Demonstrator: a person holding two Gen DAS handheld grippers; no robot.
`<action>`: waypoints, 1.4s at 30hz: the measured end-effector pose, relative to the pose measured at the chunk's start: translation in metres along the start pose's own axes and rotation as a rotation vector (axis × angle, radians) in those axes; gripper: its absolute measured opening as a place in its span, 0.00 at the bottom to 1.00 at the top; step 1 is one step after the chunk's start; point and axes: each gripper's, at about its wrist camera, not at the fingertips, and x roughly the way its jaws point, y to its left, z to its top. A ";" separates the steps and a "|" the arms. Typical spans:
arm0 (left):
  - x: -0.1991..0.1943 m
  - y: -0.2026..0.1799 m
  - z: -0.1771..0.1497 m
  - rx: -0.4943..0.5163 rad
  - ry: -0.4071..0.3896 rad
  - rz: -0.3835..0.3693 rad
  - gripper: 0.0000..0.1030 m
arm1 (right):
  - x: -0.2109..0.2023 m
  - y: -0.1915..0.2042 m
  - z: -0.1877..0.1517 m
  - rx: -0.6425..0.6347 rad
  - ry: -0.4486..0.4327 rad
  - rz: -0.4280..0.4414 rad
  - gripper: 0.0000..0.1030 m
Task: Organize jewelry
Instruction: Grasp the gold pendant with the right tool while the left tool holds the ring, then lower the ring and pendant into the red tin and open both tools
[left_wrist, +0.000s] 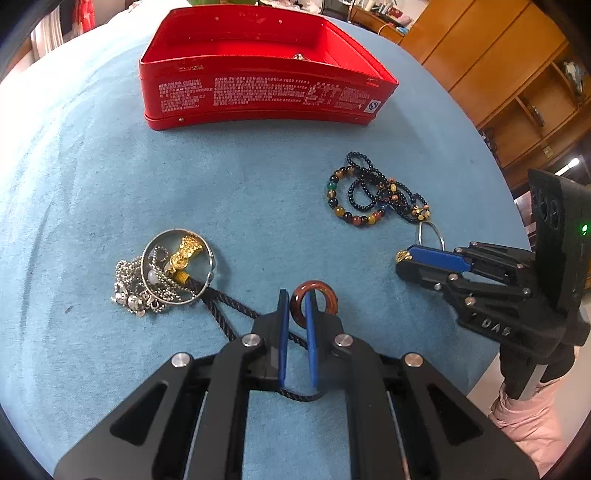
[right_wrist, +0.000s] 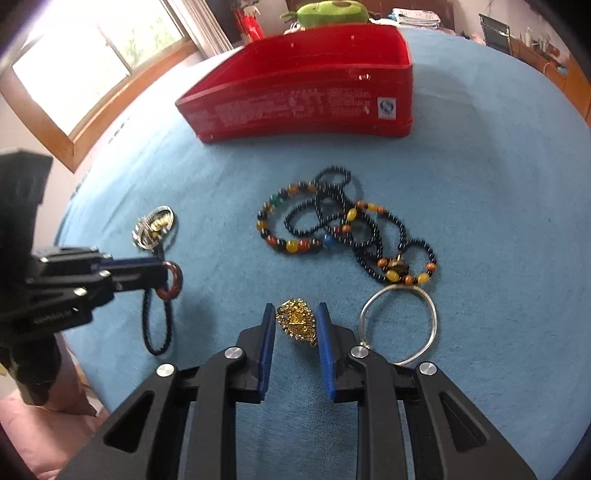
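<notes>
My left gripper (left_wrist: 295, 299) is shut on a red-brown ring (left_wrist: 314, 284), pads clamped on its left side. A black cord (left_wrist: 221, 302) runs from that ring to a heap of silver chains, a bangle and a gold pendant (left_wrist: 173, 266). The right wrist view shows the same ring (right_wrist: 167, 294) at the left gripper's (right_wrist: 166, 275) tips. My right gripper (right_wrist: 295, 308) is shut on a gold filigree ornament (right_wrist: 297, 325) low over the cloth; the right gripper (left_wrist: 400, 260) appears at the right of the left wrist view.
An open red tin (left_wrist: 258, 96) stands at the far side of the blue cloth-covered table (left_wrist: 110, 166). Tangled bead bracelets (right_wrist: 332, 225) and a thin silver bangle (right_wrist: 432, 314) lie beside my right gripper. Wooden cabinets (left_wrist: 498, 74) stand past the table's right edge.
</notes>
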 end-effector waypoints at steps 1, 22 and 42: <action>-0.001 0.000 0.001 0.000 -0.003 0.001 0.07 | -0.004 -0.002 0.001 0.004 -0.009 0.009 0.21; -0.056 -0.009 0.076 0.043 -0.168 0.062 0.07 | -0.051 0.001 0.101 0.031 -0.202 0.043 0.21; 0.013 0.046 0.214 -0.082 -0.198 0.053 0.07 | 0.046 -0.023 0.229 0.159 -0.178 0.024 0.21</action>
